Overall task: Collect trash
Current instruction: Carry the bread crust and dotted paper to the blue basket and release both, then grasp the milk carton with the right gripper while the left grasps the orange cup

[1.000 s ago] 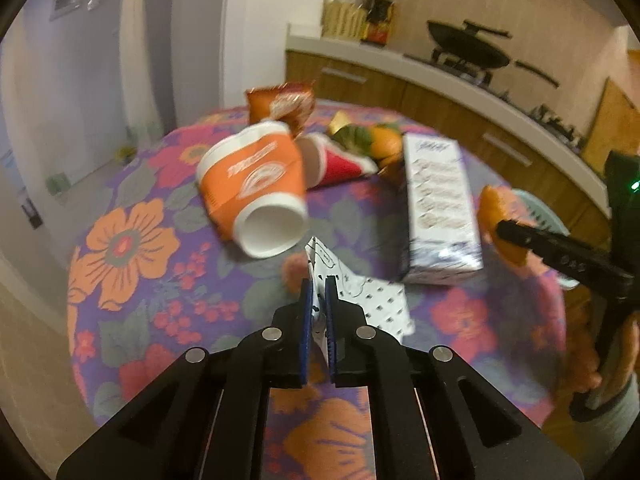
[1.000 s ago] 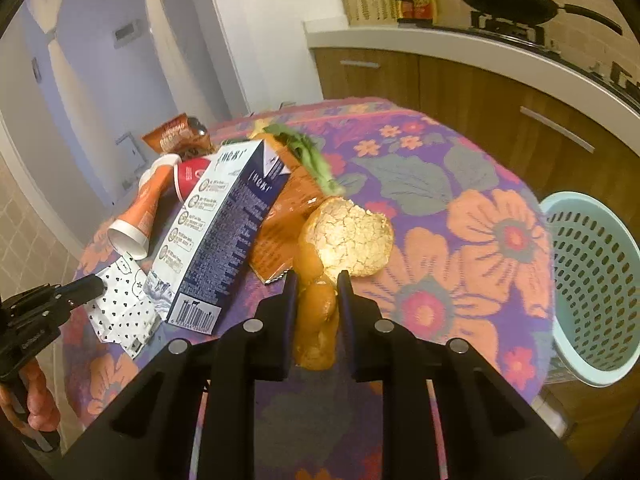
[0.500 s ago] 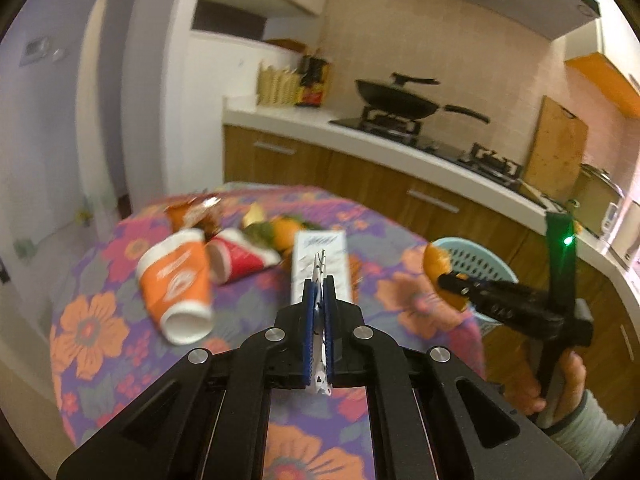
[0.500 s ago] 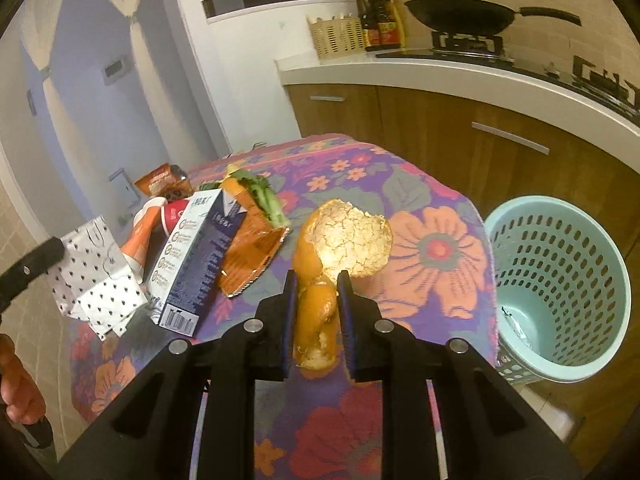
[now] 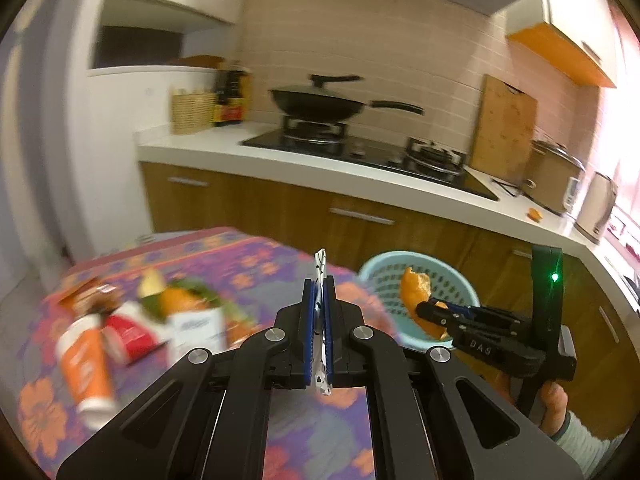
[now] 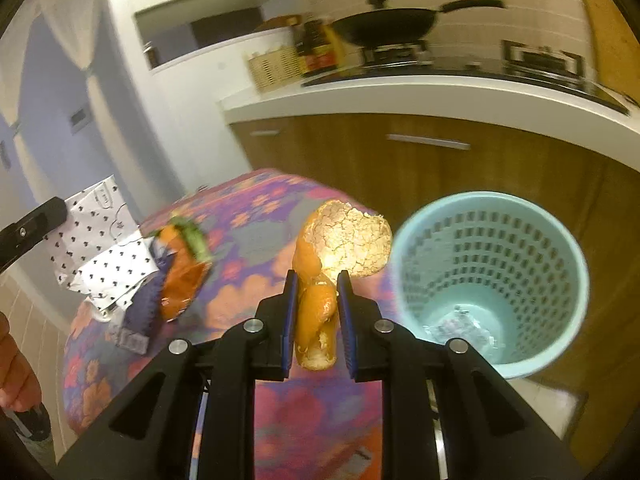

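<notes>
Nearest, the right gripper (image 6: pixel 316 320) is clamped on a curled orange peel (image 6: pixel 340 248), its pale pith facing the camera; the jaws stand a little apart only because the peel fills them. The left gripper (image 5: pixel 319 332) has its jaws pressed together on a thin white paper with small black hearts (image 5: pixel 320 268), seen edge-on in its own view and as a crumpled sheet (image 6: pixel 100 252) at the left of the right wrist view. Both pieces are lifted clear of the table (image 6: pixel 280 420).

Behind them, on the flowered cloth toward the table's left side, more trash is left: an orange tube (image 5: pixel 86 364), a red packet (image 5: pixel 130 332), a carton (image 5: pixel 196 328) and some green and orange scraps (image 5: pixel 180 300). Past the table's right edge stands a light-blue perforated bin (image 6: pixel 560 248) on the floor, in front of the wooden cabinets, with a clear wrapper (image 6: pixel 460 326) already at its bottom. A wok (image 5: pixel 316 106) sits on the stove at the back.

The step in hand looks like the carry to the bin. Next, each gripper probably needs to come over the bin's opening, the peel being nearer to it, and only then let go, so nothing lands on the rim or floor.
</notes>
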### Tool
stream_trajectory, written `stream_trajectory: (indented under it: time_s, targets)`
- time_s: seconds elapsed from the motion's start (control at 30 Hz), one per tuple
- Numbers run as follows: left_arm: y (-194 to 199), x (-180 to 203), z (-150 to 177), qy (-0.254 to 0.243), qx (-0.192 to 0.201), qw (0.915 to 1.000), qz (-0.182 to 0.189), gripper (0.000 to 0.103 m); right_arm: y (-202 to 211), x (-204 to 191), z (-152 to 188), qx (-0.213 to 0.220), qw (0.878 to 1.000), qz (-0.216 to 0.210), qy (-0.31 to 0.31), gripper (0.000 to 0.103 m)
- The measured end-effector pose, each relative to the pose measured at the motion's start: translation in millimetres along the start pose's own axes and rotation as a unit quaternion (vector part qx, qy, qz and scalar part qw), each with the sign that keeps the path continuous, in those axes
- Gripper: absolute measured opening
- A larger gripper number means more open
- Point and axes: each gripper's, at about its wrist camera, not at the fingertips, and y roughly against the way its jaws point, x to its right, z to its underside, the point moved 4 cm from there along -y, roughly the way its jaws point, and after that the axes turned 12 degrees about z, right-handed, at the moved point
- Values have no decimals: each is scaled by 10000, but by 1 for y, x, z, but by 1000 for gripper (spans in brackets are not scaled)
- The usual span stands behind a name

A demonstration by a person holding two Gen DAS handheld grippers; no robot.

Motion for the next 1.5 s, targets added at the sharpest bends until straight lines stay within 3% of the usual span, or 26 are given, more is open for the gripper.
stream_trajectory:
  time_s: [0.2, 0.47, 0.67, 0.73, 0.8, 0.83, 1.27, 1.43, 1.5]
  targets:
    - [-77, 37, -13, -133, -311, 9987, 391, 2, -12, 63, 1, -109, 9969, 567, -532, 17]
    - [-179, 62, -8, -172, -882, 9938, 652, 2, -48, 127, 7, -658, 9836, 1152, -1218, 17]
    - [-233, 61, 3, -36, -1256, 9896, 703, 3, -83, 145, 11, -1176, 9736, 1100, -1618, 18]
    - [-245, 61, 8, -10, -1358, 9882, 703, 6, -89, 147, 12, -1256, 9713, 1122, -1682, 23]
    - [-251, 60, 13, 63, -1438, 9870, 721, 30, -91, 148, 11, -1293, 9704, 1102, -1719, 28]
    - [-251, 60, 14, 78, -1417, 9872, 725, 31, -90, 148, 12, -1279, 9704, 1093, -1731, 31]
    - [-233, 57, 19, -5, -1371, 9882, 687, 28, -71, 154, 3, -1053, 9722, 1181, -1725, 32]
    - [-197, 57, 14, -109, -1110, 9924, 523, 29, -53, 130, -6, -827, 9803, 1063, -1444, 32]
    - [-175, 51, 11, -86, -947, 9945, 450, 33, -45, 118, -12, -692, 9838, 995, -1319, 32]
